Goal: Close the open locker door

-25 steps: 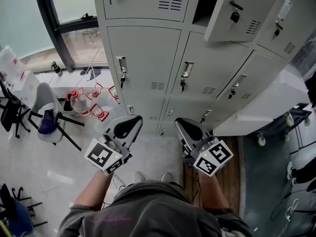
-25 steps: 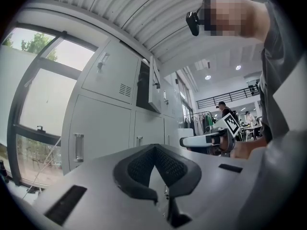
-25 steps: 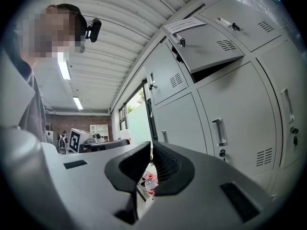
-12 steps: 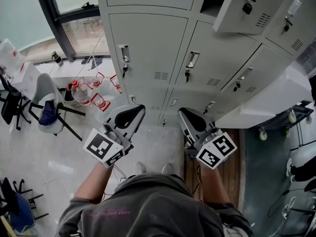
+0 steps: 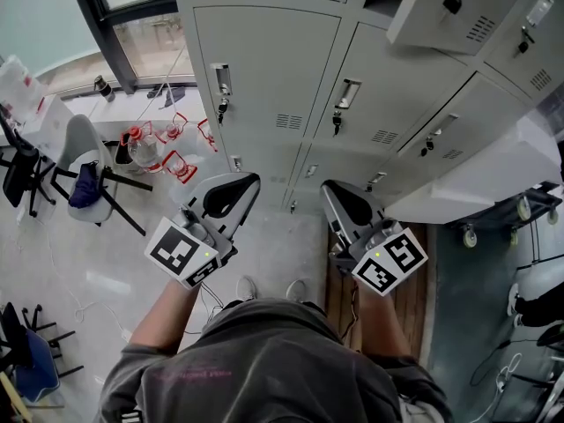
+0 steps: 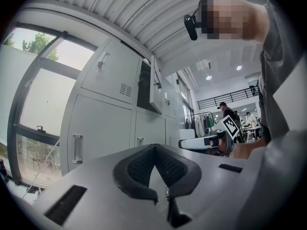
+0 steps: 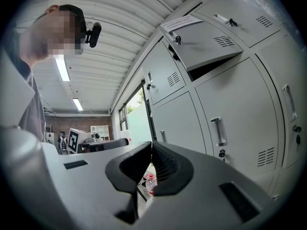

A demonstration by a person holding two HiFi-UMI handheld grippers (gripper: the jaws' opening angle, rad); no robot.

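Note:
The grey lockers (image 5: 273, 69) stand in front of me. One upper door (image 5: 441, 7) hangs open at the top right of the head view, with a dark compartment behind it. It also shows in the left gripper view as an open door (image 6: 156, 85) and in the right gripper view as the open door (image 7: 201, 40) swung out overhead. My left gripper (image 5: 240, 186) and right gripper (image 5: 337, 194) are held side by side low in front of the lockers, well below the open door. Both are shut with nothing between the jaws, as seen at the left gripper (image 6: 154, 147) and right gripper (image 7: 151, 143).
A chair (image 5: 84, 161) and a pack of water bottles (image 5: 150, 152) stand at the left below the window (image 5: 132, 25). A white cart on castors (image 5: 476, 179) sits at the right against the lockers. Wooden boards (image 5: 414, 298) lie under my right side.
The lockers and open door have slid toward the top edge of the head view. Both grippers stay shut in almost the same place.

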